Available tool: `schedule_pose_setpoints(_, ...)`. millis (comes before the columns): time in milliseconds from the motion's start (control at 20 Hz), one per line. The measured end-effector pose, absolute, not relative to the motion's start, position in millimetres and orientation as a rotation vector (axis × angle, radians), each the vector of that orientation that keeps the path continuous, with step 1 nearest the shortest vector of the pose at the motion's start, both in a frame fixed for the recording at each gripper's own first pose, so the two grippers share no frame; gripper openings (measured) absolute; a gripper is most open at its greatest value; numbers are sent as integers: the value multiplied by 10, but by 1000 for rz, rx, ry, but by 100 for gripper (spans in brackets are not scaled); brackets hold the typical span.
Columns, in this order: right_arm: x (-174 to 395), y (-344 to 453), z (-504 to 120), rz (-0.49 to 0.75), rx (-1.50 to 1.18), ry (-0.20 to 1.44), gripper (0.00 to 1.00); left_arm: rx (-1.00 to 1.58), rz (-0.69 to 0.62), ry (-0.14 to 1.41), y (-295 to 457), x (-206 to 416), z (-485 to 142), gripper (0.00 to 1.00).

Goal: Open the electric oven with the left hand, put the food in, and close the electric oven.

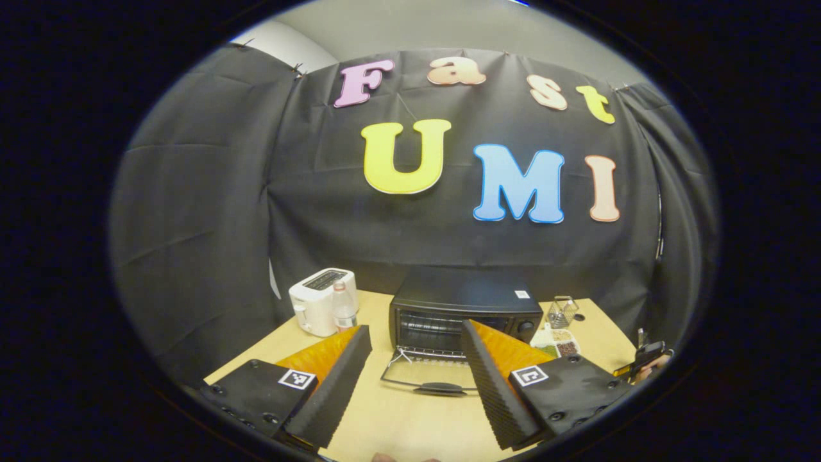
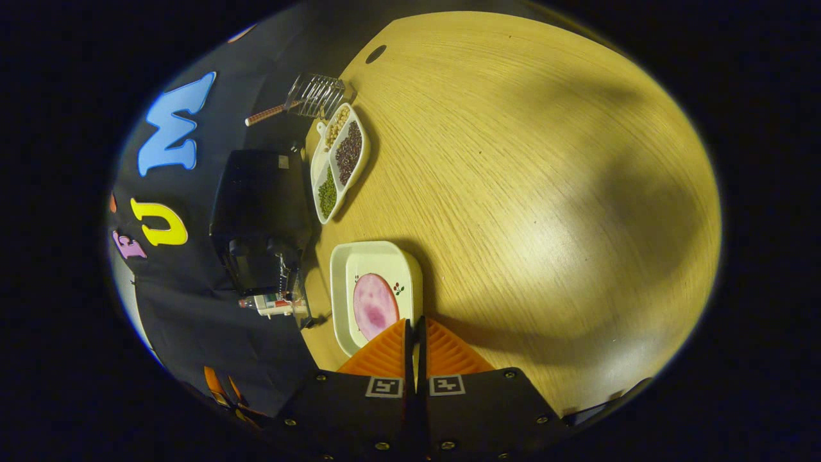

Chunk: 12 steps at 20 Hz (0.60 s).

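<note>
Holding the left gripper (image 1: 415, 359) wide apart, gripping nothing, facing the electric oven (image 1: 466, 312) at the far side of the table (image 1: 410, 423), its door (image 1: 428, 375) lying open toward the near edge. Pinching the right gripper (image 2: 414, 328) on the near rim of the white dish (image 2: 374, 295), carrying the pink food (image 2: 374, 306), just right of the oven in the right gripper view. Toaster (image 1: 317, 300) and bottle (image 1: 344, 307) sitting left of the oven, seed tray (image 2: 340, 160) lying beyond the dish
</note>
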State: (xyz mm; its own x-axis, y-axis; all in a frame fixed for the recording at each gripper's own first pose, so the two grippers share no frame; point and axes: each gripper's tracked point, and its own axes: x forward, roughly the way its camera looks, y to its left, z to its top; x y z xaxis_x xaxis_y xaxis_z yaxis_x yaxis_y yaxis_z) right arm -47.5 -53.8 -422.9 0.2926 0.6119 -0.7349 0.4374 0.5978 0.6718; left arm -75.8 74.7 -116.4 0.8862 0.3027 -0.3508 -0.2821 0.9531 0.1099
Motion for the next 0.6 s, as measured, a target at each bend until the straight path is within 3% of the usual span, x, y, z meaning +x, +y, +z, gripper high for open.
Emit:
schedule_pose_setpoints(300, -518, -266, -3767, 208, 1069, 1260, 1, 45, 255, 344, 729, -649, -1090, 99)
schedule_pose_setpoints(600, -686, 363, -3298, 187, 1121, 1209, 1, 11, 167, 307, 1079, -451, -996, 99)
